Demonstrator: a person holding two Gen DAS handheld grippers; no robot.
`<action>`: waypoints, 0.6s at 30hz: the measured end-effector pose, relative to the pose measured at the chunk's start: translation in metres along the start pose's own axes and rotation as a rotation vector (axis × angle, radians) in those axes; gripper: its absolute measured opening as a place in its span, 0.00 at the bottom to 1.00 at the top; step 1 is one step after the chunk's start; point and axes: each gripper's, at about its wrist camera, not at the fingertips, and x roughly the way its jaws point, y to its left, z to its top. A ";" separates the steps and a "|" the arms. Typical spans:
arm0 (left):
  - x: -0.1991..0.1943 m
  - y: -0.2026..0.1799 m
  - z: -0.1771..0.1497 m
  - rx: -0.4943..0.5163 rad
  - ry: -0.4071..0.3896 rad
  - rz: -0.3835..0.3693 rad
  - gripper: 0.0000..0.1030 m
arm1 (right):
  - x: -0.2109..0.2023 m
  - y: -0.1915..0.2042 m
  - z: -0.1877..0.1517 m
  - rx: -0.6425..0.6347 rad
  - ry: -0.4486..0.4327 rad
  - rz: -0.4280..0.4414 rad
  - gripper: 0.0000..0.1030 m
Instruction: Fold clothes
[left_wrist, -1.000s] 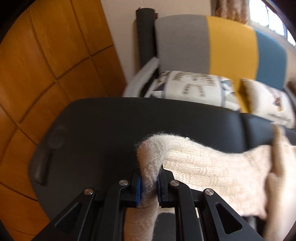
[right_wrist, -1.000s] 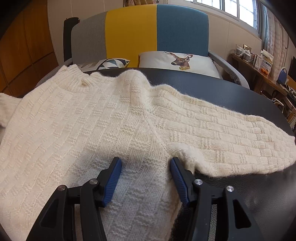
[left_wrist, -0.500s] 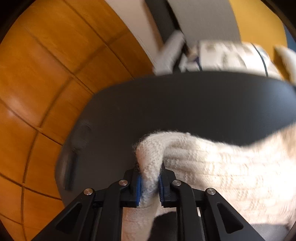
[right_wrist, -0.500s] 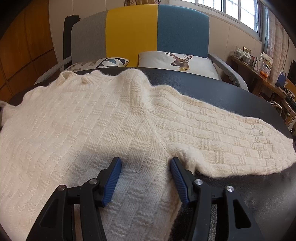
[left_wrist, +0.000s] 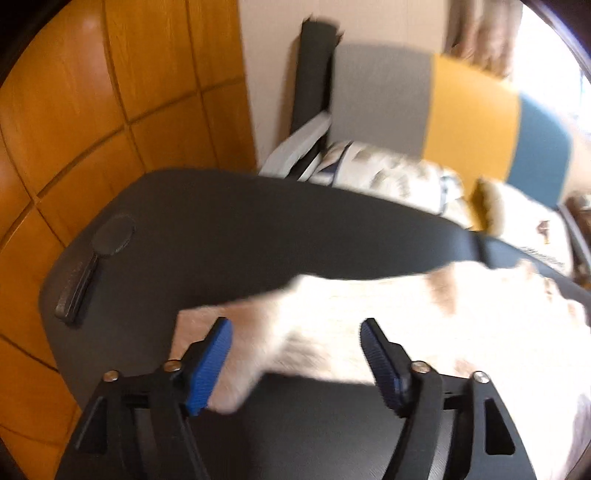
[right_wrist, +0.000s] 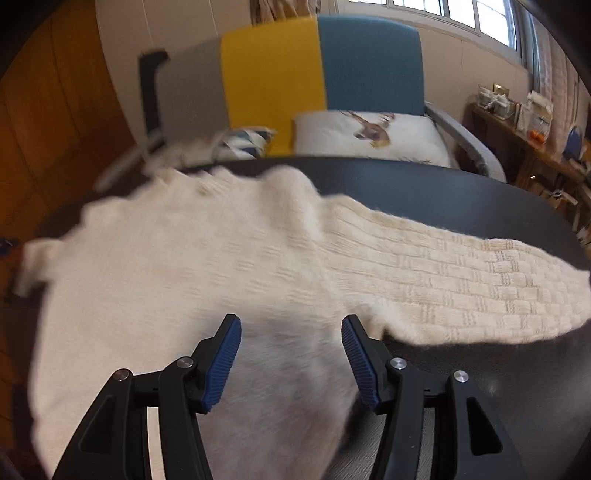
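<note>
Jaws of the left gripper (left_wrist: 295, 354) are opening over the black surface (left_wrist: 258, 236), letting go of the cream knitted sweater (right_wrist: 192, 266) whose sleeve cuff (left_wrist: 236, 369) they pinched tightly a moment ago. That cuff now lies loose between the blue pads, brushing the left one, with nothing pressing on it. Across the spread garment, the right gripper (right_wrist: 291, 354) has its jaws spreading slightly wider too, released above the sweater's near hem, cloth showing under them but none caught.

Flat on the dark surface, the sweater lies with its body in the middle, its collar toward the far edge near the grey, yellow and blue sofa (right_wrist: 280, 81), and its right sleeve (right_wrist: 461, 284) stretched out to the right. A deer-print cushion (right_wrist: 373, 133) sits on the sofa behind. Both views are smeared with motion.

With the left sleeve dropped and drawn outward, the laying-out stage looks finished; no fold is visible yet. Bringing a sleeve across the body seems the likely next step, and the loose knit may sag or bunch when lifted.
</note>
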 end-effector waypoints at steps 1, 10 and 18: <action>-0.012 -0.011 -0.013 0.025 -0.010 -0.047 0.77 | -0.009 0.007 -0.006 -0.019 0.017 0.034 0.57; -0.046 -0.143 -0.135 0.234 0.127 -0.291 0.78 | -0.043 0.073 -0.087 -0.270 0.194 0.052 0.57; -0.043 -0.172 -0.162 0.064 0.206 -0.399 0.78 | -0.031 0.091 -0.136 -0.457 0.233 -0.063 0.58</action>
